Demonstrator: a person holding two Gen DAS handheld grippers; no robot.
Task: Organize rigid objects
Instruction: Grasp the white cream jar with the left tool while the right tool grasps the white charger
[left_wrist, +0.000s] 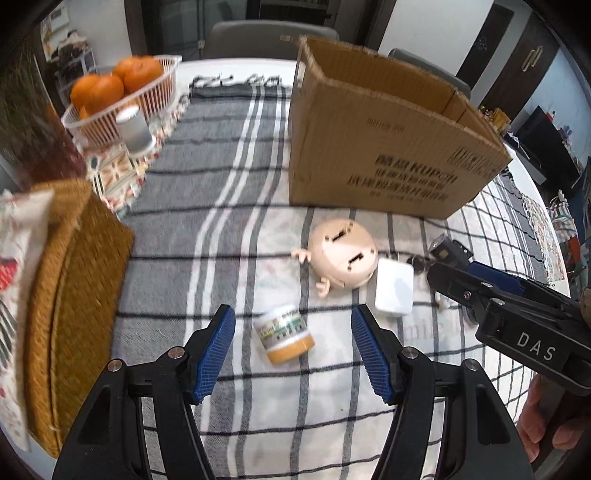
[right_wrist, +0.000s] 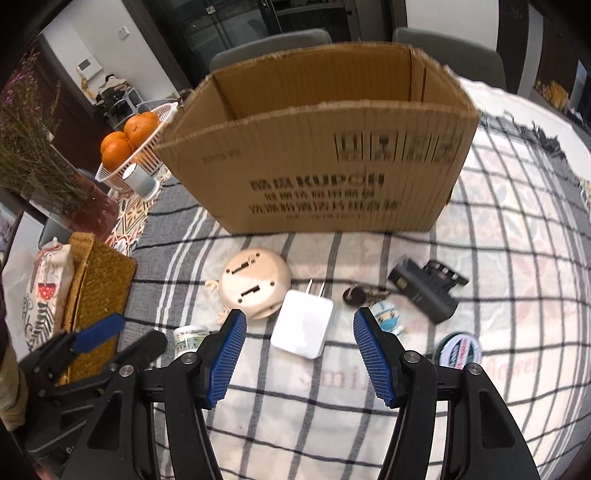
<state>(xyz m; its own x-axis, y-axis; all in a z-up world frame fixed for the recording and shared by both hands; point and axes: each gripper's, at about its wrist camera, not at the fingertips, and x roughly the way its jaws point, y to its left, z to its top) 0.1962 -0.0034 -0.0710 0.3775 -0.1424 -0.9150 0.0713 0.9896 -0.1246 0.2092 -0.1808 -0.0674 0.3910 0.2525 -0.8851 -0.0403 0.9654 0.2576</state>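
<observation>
While both tools hang wide open with nothing in them, the left gripper (left_wrist: 293, 345) frames a small jar (left_wrist: 283, 333) lying on its side at lower centre of its view, and the right gripper (right_wrist: 300, 349) frames a white charger (right_wrist: 303, 324) at centre of its own. The jar looks light, stiff and smooth, likely to roll, so pinch across its round body. The charger seems hard and slick; take its flat sides, away from the prongs. Behind them, at the top of each view, stands the open cardboard box (right_wrist: 317, 162).
</observation>
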